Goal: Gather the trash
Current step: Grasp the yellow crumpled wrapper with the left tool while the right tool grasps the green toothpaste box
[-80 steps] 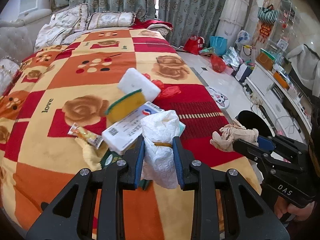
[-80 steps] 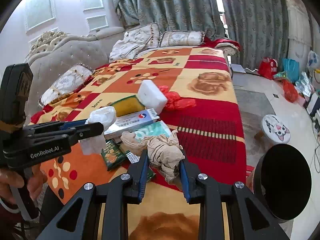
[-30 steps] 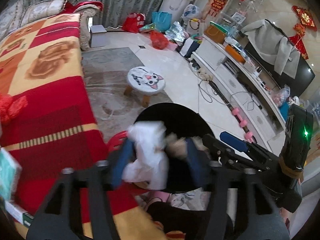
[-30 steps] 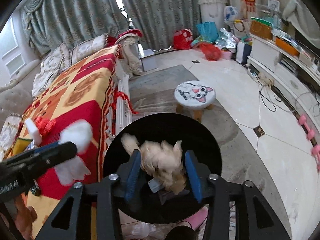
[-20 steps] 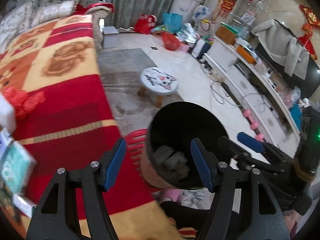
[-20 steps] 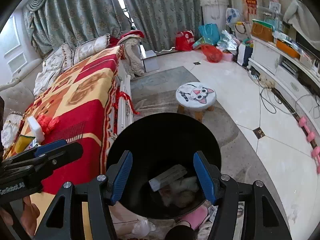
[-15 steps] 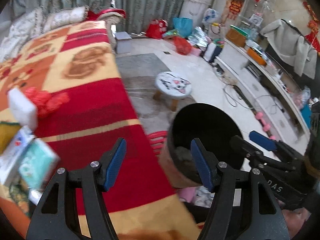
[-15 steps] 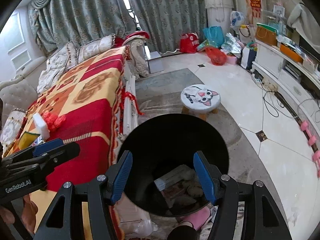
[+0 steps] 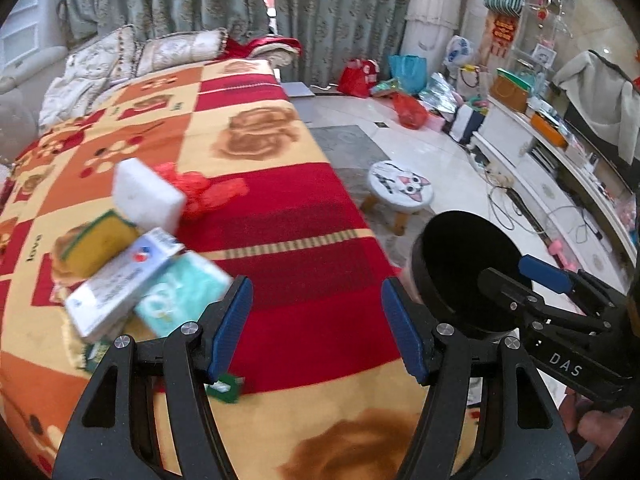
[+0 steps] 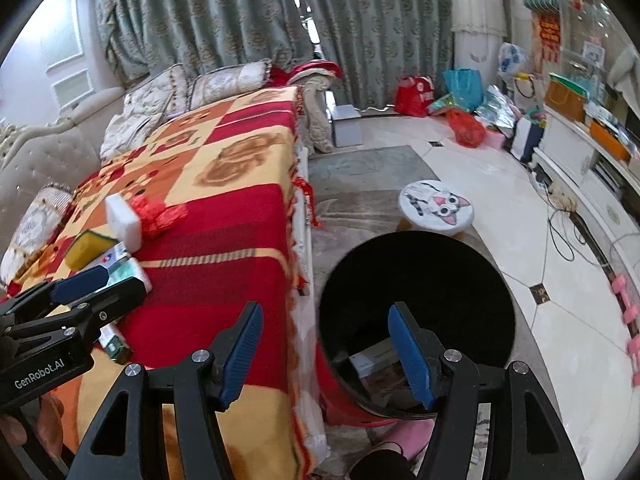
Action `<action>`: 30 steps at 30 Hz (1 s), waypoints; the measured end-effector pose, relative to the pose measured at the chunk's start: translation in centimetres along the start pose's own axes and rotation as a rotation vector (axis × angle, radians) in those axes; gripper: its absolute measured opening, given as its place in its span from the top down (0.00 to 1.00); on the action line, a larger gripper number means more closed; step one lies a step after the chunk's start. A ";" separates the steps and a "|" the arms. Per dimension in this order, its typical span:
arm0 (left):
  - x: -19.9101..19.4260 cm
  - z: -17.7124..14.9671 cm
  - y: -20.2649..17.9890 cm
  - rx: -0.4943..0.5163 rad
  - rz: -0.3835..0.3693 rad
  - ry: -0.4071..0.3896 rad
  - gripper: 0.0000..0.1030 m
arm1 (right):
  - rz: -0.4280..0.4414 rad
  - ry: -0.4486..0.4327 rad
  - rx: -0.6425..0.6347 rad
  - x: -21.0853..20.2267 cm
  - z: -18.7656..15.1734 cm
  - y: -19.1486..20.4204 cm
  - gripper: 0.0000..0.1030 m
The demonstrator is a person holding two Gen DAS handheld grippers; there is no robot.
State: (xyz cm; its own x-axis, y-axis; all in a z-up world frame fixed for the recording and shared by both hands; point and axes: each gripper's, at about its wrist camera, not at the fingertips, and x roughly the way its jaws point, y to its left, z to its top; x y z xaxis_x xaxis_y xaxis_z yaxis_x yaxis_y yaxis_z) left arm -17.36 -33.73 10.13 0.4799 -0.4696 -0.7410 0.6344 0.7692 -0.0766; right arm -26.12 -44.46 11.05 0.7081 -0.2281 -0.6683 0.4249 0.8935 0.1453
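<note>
Trash still lies in a loose pile on the bed [image 9: 280, 216]: a white foam block [image 9: 146, 196], a red plastic scrap [image 9: 204, 190], a yellow sponge [image 9: 96, 242], a white carton [image 9: 120, 280], a teal tissue pack [image 9: 180, 292] and a small green packet [image 9: 226, 386]. The black bin [image 10: 416, 304] stands on the floor just beside the bed's edge.

The left hand-held gripper [image 9: 316, 322] is spread with nothing between its pads. The right hand-held gripper [image 10: 326, 350] is also spread and empty, its jaws having just been opening.

The pile's pieces overlap, so a pinch on one could likely drag or flip a neighbour off the blanket.

Only the right wrist view looks into the bin, where pale discarded pieces show; only the left wrist view shows the green packet clearly.
</note>
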 end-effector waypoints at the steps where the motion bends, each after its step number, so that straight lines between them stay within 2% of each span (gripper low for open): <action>1: -0.3 -0.1 0.6 -0.005 0.008 -0.004 0.36 | 0.005 0.000 -0.005 0.0 0.0 0.5 0.39; 9: -2.1 -0.9 4.5 -0.053 0.056 -0.016 0.36 | 0.054 0.009 -0.052 0.5 0.2 4.7 0.36; 20: -4.6 -2.8 13.7 -0.153 0.150 0.005 0.36 | 0.164 0.063 -0.176 2.7 -0.2 12.6 0.36; 25: -5.3 -4.5 18.8 -0.196 0.217 0.034 0.36 | 0.222 0.095 -0.242 3.8 -0.5 15.8 0.36; 30: -4.8 -6.4 22.2 -0.254 0.221 0.087 0.36 | 0.278 0.153 -0.316 5.4 -1.7 18.6 0.36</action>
State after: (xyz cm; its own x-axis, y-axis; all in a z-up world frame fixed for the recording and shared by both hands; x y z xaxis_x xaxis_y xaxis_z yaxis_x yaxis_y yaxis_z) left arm -9.44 -11.58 7.76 0.5288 -0.2495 -0.8112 0.3448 0.9365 -0.0633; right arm -15.35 -28.42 8.84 0.6691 0.0758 -0.7393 0.0207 0.9925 0.1205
